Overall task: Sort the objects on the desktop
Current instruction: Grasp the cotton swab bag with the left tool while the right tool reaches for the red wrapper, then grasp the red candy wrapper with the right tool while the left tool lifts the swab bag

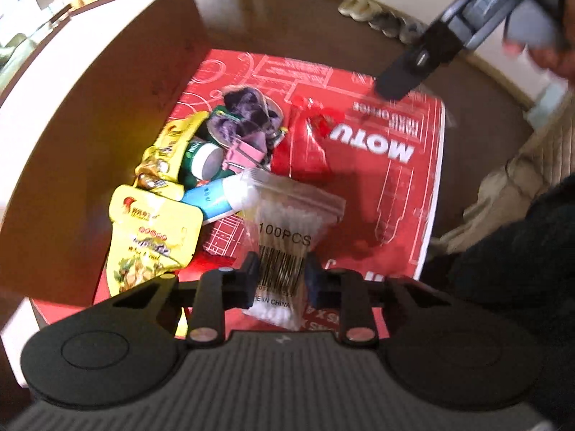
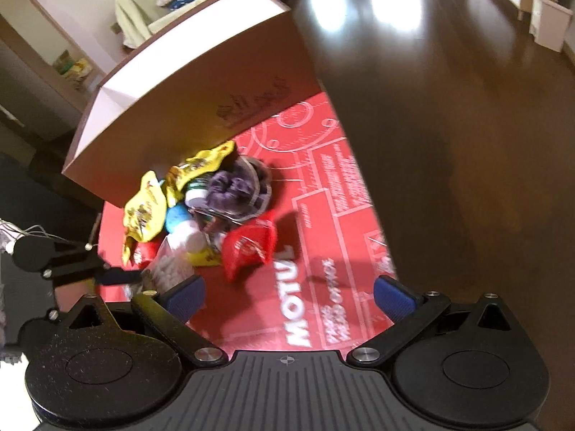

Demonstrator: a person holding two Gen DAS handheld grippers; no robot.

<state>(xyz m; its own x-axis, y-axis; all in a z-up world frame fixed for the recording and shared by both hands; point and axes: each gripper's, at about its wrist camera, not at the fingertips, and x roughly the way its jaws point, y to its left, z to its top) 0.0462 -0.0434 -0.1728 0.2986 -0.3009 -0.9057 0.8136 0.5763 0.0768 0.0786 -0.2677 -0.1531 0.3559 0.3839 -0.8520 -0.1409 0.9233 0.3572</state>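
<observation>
- The clear bag of cotton swabs [image 1: 284, 240] is gripped by the left gripper [image 1: 282, 280], its fingers closed on the bag's lower part near the barcode; the bag lies at the near edge of the pile on the red mat [image 1: 402, 194].
- The step in hand is judged to be the picking of one item out of the heap — a lift clear of the blue-and-white tube [image 1: 222, 197] just beside it is called for next, then a carry to its sorting place.
- The right gripper [image 2: 287, 298] is held above the mat, fingers spread and empty.
- Beyond lie yellow packets [image 1: 154, 230], a purple furry thing [image 1: 248, 115] and a red bag [image 1: 305, 143], heaped against a cardboard box [image 1: 107, 107].
- The mat is spread on dark wooden floor [image 2: 449, 107]; shoes by the wall and a bed are seen farther off.
</observation>
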